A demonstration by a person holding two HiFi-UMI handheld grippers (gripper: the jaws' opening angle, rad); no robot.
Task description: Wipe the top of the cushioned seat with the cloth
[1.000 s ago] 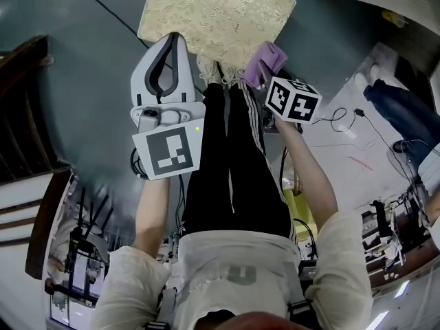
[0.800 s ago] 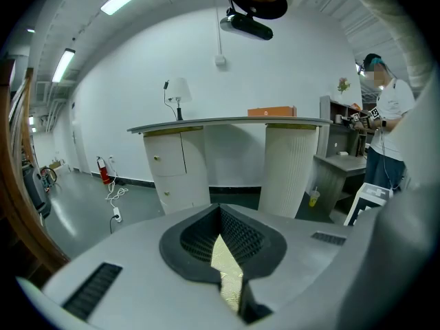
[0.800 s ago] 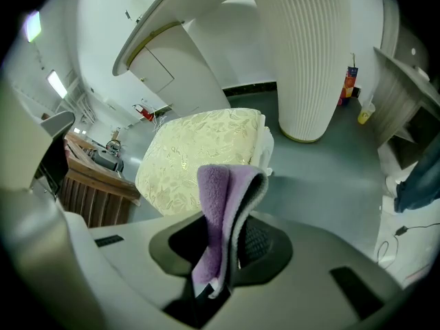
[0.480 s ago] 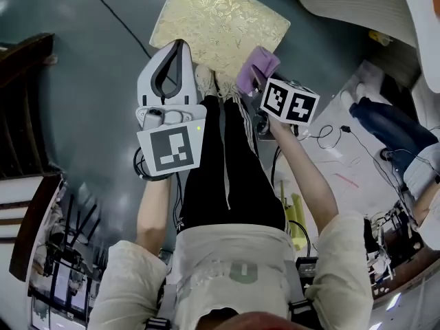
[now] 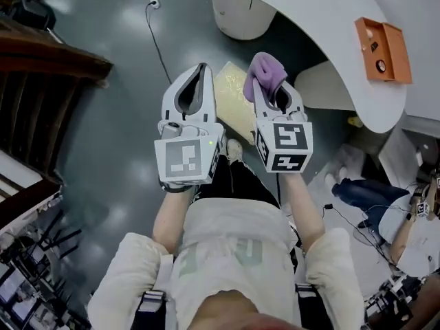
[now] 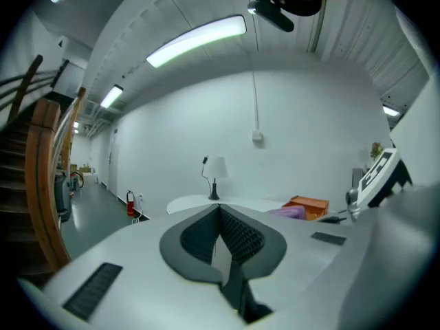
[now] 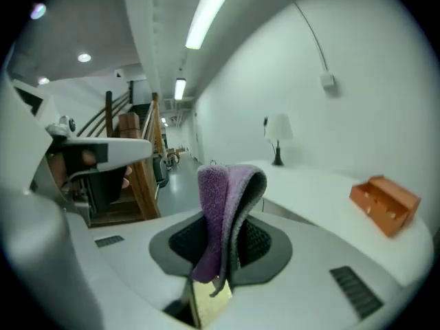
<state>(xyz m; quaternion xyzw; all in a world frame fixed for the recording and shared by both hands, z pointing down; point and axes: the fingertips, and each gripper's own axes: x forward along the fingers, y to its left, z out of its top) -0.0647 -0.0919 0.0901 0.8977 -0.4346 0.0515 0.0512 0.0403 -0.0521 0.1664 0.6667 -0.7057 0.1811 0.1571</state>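
Note:
The cushioned seat (image 5: 232, 99), gold-patterned, lies on the floor far below and shows between my two raised grippers. A purple cloth (image 5: 265, 73) is folded over and pinched in my right gripper (image 5: 273, 91), which is shut on it. In the right gripper view the cloth (image 7: 224, 207) sticks up out of the right gripper (image 7: 221, 256). My left gripper (image 5: 197, 74) is level with the right one and to its left, with jaws together and nothing in them. In the left gripper view the left gripper (image 6: 220, 215) points at a white wall, and the cloth (image 6: 291, 212) shows at the right.
A white curved table (image 5: 330, 29) with an orange box (image 5: 382, 41) on it stands ahead on the right, over a white cabinet (image 5: 237, 9). A dark wooden staircase (image 5: 48, 57) is at the left. A cable (image 5: 157, 36) runs across the floor. Another person's legs (image 5: 357, 191) are at the right.
Both grippers rose, came side by side and now point level instead of down at the cushion. The head view swung forward, so the cushion looks small and far. The cloth stayed in the right gripper.

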